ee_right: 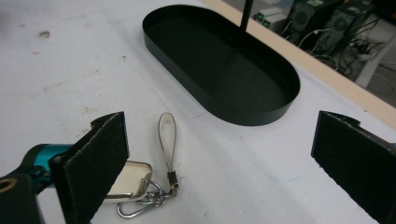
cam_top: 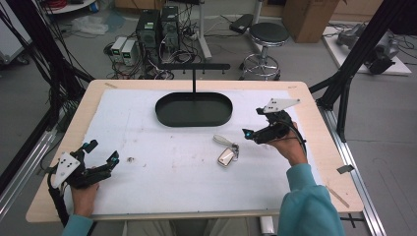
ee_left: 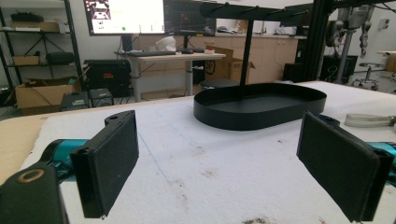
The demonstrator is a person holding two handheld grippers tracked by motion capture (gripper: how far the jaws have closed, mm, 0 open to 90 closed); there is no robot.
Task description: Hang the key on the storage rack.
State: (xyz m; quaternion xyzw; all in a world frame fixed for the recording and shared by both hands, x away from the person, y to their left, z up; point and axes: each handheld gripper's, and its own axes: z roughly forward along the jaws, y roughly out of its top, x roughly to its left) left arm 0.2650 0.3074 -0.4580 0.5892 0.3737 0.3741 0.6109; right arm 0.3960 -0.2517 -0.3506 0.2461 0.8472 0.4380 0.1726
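From above, a key fob (cam_top: 226, 157) with its looped strap (cam_top: 222, 140) lies on the white mat (cam_top: 162, 167) just short of the black oval tray (cam_top: 193, 109), while the right gripper (cam_top: 252, 133) hovers beside it, jaws apart, seemingly lined up for a pick; the left gripper (cam_top: 101, 157) rests well apart near the table's left edge, apparently idle, its jaws also spread. Along the left gripper (ee_left: 210, 172), both pads (ee_left: 112, 163) stand wide with nothing between them, aimed across bare mat toward the tray (ee_left: 261, 119), whose post rises to a hanging bar (ee_left: 252, 10). Along the right gripper (ee_right: 224, 163), the open jaws frame the fob (ee_right: 130, 179), partly behind the near pad (ee_right: 93, 165), its strap (ee_right: 166, 135) and clip ring (ee_right: 142, 203) trailing toward the tray (ee_right: 266, 112), likely its destination.
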